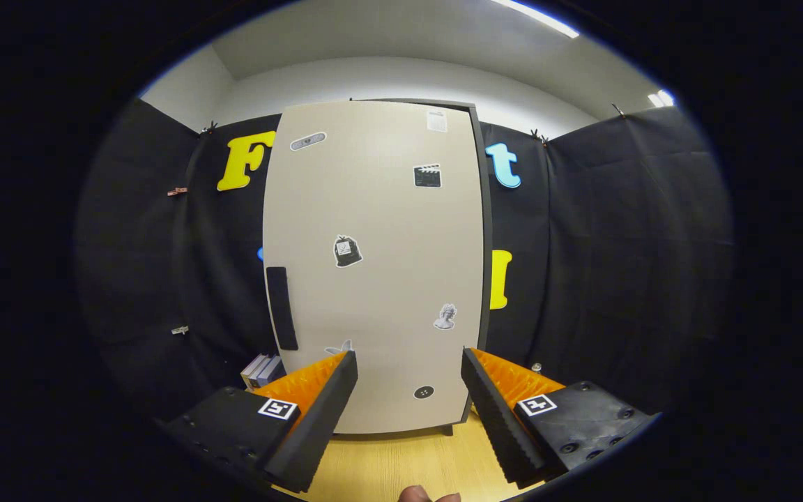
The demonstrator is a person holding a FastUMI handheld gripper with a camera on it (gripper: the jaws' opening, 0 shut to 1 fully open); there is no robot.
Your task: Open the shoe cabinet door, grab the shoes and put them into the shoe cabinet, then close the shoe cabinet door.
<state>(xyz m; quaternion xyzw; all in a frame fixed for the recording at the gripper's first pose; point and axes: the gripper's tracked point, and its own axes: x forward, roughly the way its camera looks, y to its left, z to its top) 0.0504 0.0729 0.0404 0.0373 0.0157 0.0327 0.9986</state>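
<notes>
Gripper wide open, empty — shoe cabinet door closed, straight ahead beyond fingers.

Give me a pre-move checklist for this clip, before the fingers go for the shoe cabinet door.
1. Shoe cabinet door shut, so opening comes first: ok.
2. Dark handle strip on the door's left edge in plain sight: ok.
3. Gripper fingers open, nothing between them: ok.
4. Fingers lined up with the handle: not ok, they aim at the door's lower middle.
5. Wooden floor ahead of the cabinet free of things: ok.
6. Where the shoes are: cannot tell.
</notes>
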